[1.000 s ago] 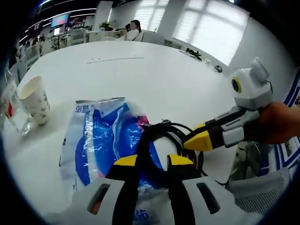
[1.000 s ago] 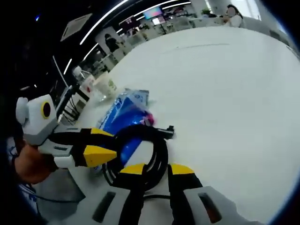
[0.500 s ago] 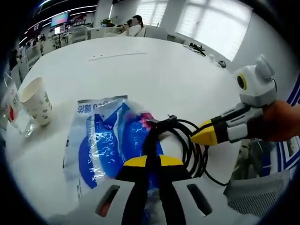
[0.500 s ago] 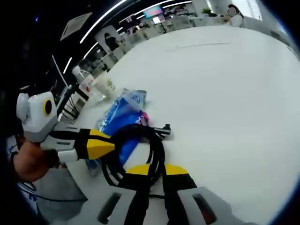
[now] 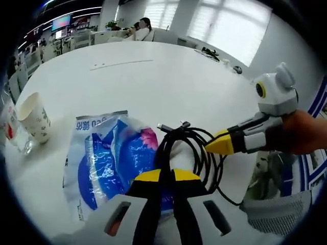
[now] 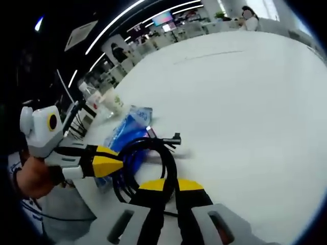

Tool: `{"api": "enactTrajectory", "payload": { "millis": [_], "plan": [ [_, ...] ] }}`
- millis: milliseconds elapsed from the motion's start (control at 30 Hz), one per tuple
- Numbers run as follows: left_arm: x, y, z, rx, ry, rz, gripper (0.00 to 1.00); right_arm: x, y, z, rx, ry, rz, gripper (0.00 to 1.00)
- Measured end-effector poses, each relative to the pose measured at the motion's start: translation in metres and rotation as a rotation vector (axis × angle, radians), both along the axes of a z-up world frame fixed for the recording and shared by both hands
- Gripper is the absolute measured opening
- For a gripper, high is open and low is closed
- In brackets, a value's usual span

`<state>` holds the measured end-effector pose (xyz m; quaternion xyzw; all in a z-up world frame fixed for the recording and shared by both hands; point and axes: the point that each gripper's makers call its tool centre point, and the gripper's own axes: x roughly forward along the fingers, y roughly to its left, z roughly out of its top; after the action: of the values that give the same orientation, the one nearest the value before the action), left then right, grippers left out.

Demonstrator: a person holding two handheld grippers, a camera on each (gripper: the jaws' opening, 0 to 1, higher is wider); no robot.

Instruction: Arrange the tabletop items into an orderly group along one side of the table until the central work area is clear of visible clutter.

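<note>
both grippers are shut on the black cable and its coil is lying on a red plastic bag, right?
Not quite: the plastic bag is blue, not red, as the left gripper view shows. Both the left gripper and right gripper are shut on the black cable.

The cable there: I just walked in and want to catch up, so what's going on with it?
A person is working with a tool in each hand. Both the left tool and the right tool are shut on the coiled black cable, its plug ends sticking out over the white table. A blue bag lies beside it, a paper cup further off.
</note>
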<state>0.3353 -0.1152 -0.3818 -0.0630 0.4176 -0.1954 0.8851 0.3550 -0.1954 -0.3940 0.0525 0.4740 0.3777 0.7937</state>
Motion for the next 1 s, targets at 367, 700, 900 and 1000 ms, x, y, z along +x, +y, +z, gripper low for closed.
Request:
{"api": "enactTrajectory", "payload": {
  "millis": [367,700,900,1000],
  "plan": [
    [0.000,-0.015,0.005,0.004,-0.004,-0.027,0.03,0.001,-0.013,0.006,-0.003,-0.010,0.008,0.03],
    [0.008,-0.031,0.011,-0.010,-0.017,-0.051,0.04,0.009,-0.031,0.015,0.000,-0.027,0.001,0.02],
    [0.014,-0.034,0.012,-0.009,-0.021,-0.054,0.04,0.016,-0.035,0.016,-0.009,-0.036,0.006,0.02],
    [0.016,-0.033,0.012,-0.015,-0.019,-0.044,0.04,0.018,-0.035,0.015,-0.010,-0.036,0.009,0.02]
  ]
}}
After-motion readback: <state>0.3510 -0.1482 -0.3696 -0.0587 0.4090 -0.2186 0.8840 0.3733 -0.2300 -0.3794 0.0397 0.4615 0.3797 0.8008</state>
